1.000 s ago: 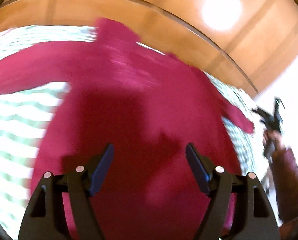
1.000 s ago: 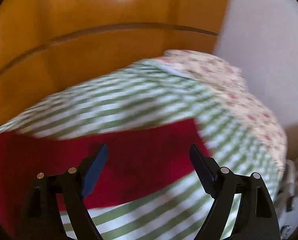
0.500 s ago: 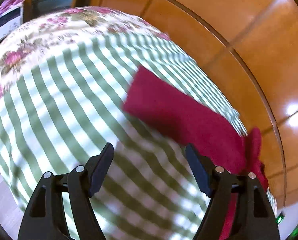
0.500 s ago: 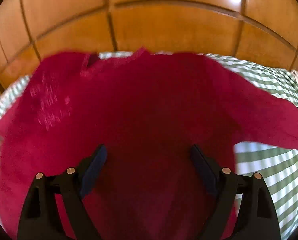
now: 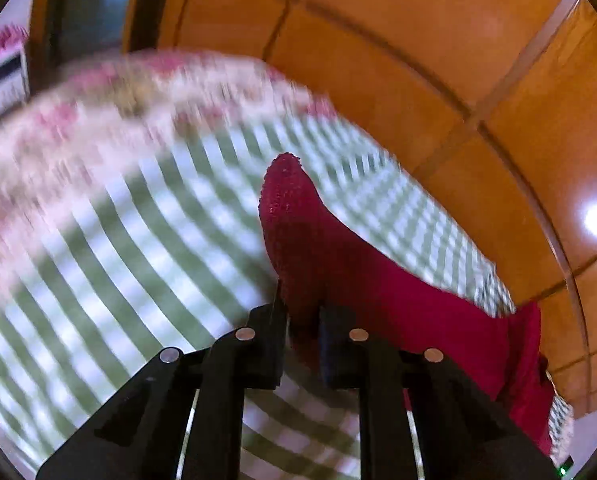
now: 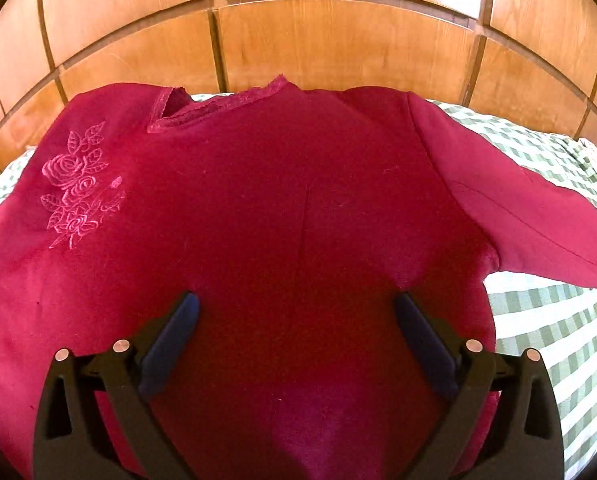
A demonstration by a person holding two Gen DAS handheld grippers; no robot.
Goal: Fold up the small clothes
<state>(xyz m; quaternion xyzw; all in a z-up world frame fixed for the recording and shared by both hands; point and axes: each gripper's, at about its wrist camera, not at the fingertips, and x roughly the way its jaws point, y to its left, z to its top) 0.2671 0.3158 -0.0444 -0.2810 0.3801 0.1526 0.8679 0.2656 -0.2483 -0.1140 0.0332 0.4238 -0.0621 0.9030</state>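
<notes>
A crimson sweater [image 6: 298,216] lies spread flat on a green-and-white striped bedsheet [image 6: 546,320], its neckline [image 6: 218,108] toward twelve o'clock in the right wrist view, close to the wooden panelled headboard [image 6: 318,40]. An embroidered rose motif [image 6: 78,188] sits on the chest at about ten o'clock, and one sleeve [image 6: 530,216] stretches out across the stripes toward three o'clock. The right gripper [image 6: 296,320] hangs over the lower middle of the garment with its jaws spread wide; nothing lies between them, and whether the tips touch the cloth cannot be told. In the left wrist view the left gripper [image 5: 302,320] has its jaws pressed nearly together, pinching the sleeve [image 5: 298,232] near its cuff, so the cuff end stands up past the fingertips toward twelve o'clock. From the pinch the red fabric runs off toward four o'clock, where the rest of the sweater [image 5: 498,340] lies by the headboard [image 5: 438,60]. The striped sheet [image 5: 118,260] is blurred here, and a floral-printed cloth [image 5: 98,108] borders it from nine to twelve o'clock.
</notes>
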